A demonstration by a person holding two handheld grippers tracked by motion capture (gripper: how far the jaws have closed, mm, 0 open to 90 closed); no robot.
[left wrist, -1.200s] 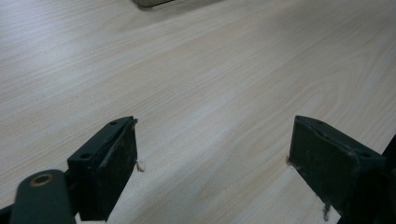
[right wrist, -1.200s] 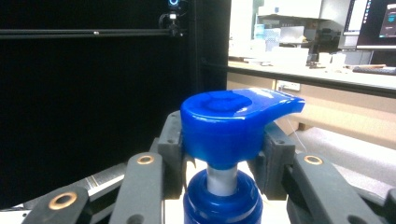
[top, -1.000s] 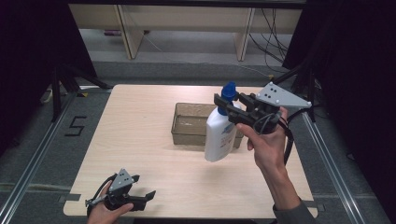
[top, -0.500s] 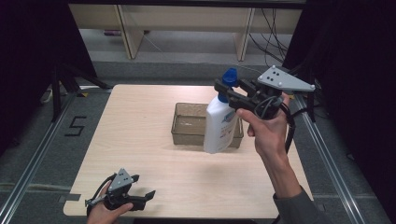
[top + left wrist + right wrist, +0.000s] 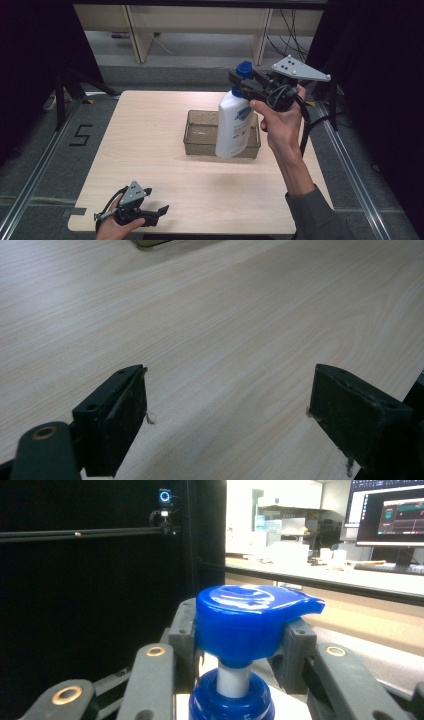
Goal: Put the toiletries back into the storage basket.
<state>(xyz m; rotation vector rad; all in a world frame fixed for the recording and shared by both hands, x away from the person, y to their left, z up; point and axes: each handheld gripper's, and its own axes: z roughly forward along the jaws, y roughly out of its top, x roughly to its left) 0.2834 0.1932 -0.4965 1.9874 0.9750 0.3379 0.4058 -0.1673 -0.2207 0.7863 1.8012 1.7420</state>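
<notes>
Above the clear rectangular plastic bin [image 5: 200,131], the white pump bottle with a blue cap [image 5: 233,126] has been raised higher, pinched at its neck by the right gripper [image 5: 243,86] fingers. Low at the pale wooden surface [image 5: 150,150], the left gripper [image 5: 159,211] is kept still, fingers spread.

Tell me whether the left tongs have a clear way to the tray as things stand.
Probably yes: the left tongs sit open at the table's near edge, with bare wood up to the tray. The bottle hangs over the tray's right part.
</notes>
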